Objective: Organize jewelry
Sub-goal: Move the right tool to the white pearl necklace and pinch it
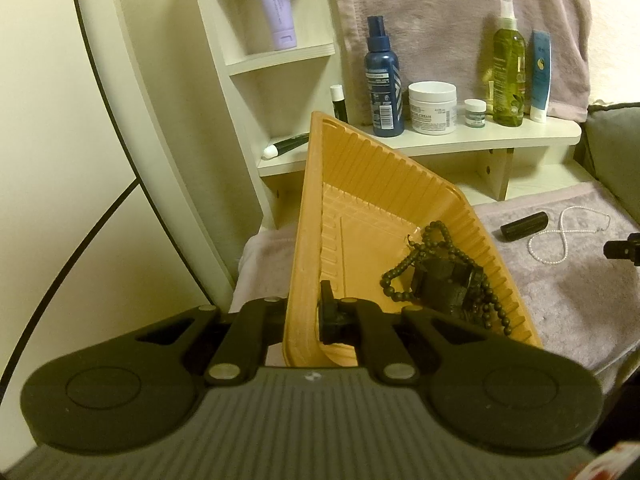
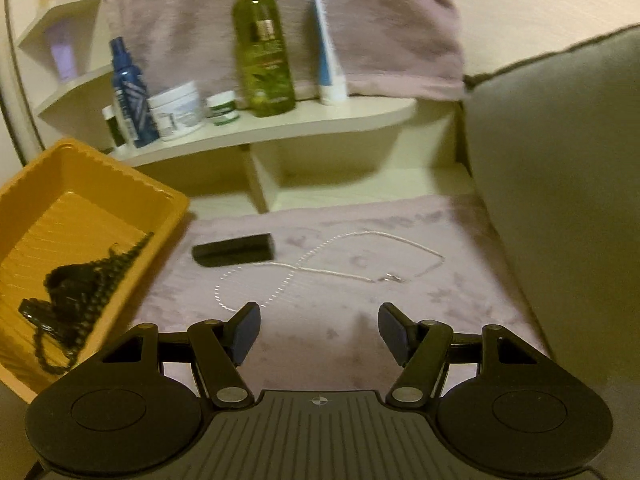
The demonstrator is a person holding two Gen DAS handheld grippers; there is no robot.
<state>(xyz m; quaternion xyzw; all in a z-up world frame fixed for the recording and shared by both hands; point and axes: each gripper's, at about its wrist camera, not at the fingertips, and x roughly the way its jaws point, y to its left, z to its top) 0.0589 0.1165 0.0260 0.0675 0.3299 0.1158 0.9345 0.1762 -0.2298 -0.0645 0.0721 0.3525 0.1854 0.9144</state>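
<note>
The dark beaded jewelry (image 1: 436,276) is piled up in the orange tray (image 1: 352,184), which is tipped up and clamped by its rim in the left gripper (image 1: 326,312). The white chain necklace (image 2: 320,268) is laid out on the mauve towel (image 2: 460,300) beside a black tube (image 2: 234,255), with the right gripper (image 2: 318,334) held wide apart and empty just over it.
</note>
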